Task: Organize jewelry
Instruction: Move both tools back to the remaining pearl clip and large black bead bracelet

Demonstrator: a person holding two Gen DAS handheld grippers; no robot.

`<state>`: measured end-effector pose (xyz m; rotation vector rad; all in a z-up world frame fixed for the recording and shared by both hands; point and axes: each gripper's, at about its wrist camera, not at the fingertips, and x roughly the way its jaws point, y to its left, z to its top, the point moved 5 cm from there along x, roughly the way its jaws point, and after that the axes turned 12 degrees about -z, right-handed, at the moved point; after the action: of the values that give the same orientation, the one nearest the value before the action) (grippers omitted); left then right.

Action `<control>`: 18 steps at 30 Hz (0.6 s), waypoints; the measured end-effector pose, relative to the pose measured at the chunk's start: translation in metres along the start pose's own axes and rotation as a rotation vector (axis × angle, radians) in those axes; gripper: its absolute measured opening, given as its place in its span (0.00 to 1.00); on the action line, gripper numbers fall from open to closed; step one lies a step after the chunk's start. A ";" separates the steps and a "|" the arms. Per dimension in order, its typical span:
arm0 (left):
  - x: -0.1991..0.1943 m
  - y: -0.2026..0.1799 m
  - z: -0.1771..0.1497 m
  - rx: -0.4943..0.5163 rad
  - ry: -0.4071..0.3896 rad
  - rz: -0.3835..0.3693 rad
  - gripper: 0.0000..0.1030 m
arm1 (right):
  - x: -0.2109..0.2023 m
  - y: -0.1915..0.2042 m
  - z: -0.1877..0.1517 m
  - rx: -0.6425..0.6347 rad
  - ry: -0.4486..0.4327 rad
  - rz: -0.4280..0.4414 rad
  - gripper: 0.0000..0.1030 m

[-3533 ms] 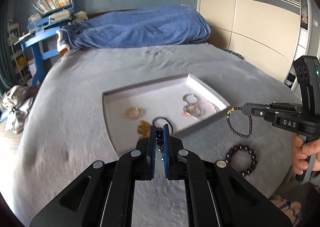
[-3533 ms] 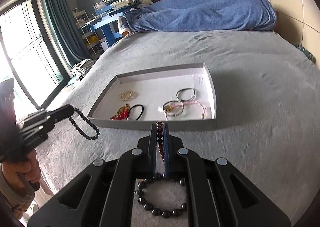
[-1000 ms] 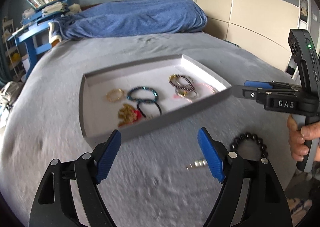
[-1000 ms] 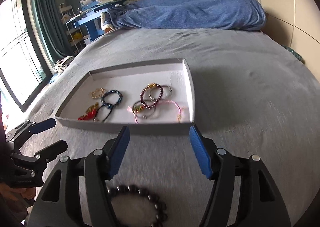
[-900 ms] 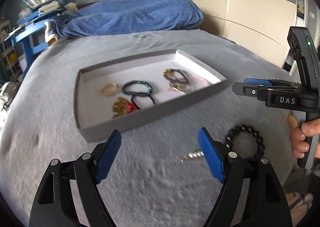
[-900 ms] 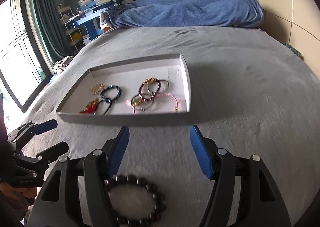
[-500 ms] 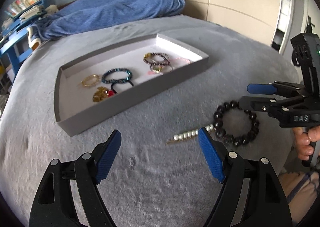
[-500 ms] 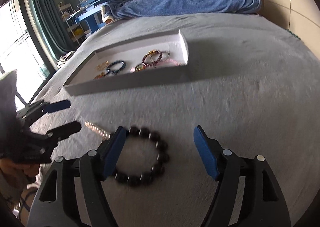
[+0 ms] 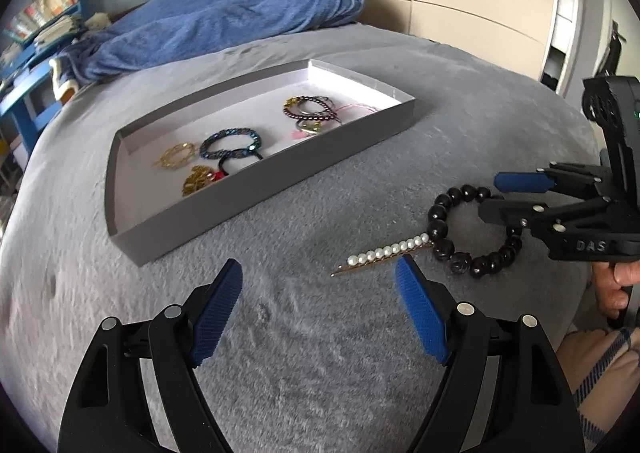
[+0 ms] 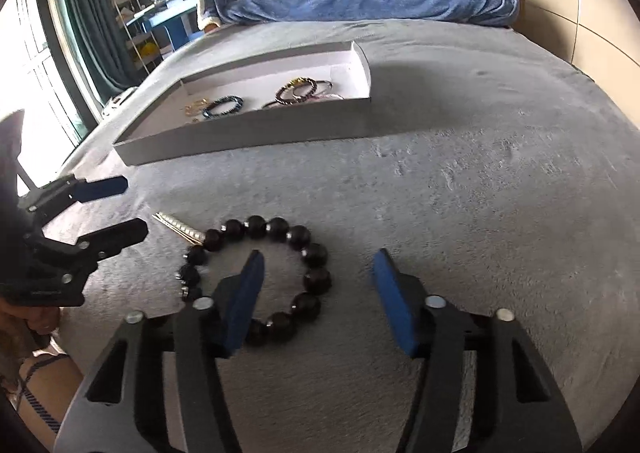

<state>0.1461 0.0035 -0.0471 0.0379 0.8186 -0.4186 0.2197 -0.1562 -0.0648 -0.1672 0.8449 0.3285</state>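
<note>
the dark round-beaded bracelet point(image 10: 256, 281) lies on the grey bed point(image 10: 480, 213), touching a pearl-lined gold hair pin point(image 9: 386, 255). the right gripper point(image 10: 318, 291) has been closing, one of its fingers point(image 10: 244, 297) inside the loop, gripping nothing. the left gripper point(image 9: 320, 313) hovers wide open, empty. the grey cardboard tray point(image 9: 224, 209) holds other bracelets.

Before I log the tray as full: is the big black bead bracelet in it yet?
No, the black bead bracelet lies on the grey blanket, outside the tray.
</note>
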 end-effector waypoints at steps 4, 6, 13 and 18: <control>0.010 -0.003 0.000 0.039 0.042 0.009 0.77 | 0.005 -0.002 -0.001 -0.021 -0.007 -0.026 0.28; 0.015 -0.005 0.001 0.060 0.060 0.006 0.77 | 0.005 -0.007 -0.002 -0.002 -0.019 -0.032 0.16; 0.032 -0.020 0.007 0.161 0.101 -0.002 0.77 | 0.002 -0.036 -0.002 0.097 -0.052 -0.086 0.14; 0.046 -0.023 0.009 0.178 0.135 -0.023 0.75 | 0.003 -0.036 -0.003 0.124 -0.048 -0.078 0.14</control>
<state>0.1721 -0.0351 -0.0711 0.2239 0.9140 -0.5142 0.2320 -0.1901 -0.0686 -0.0765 0.8064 0.2056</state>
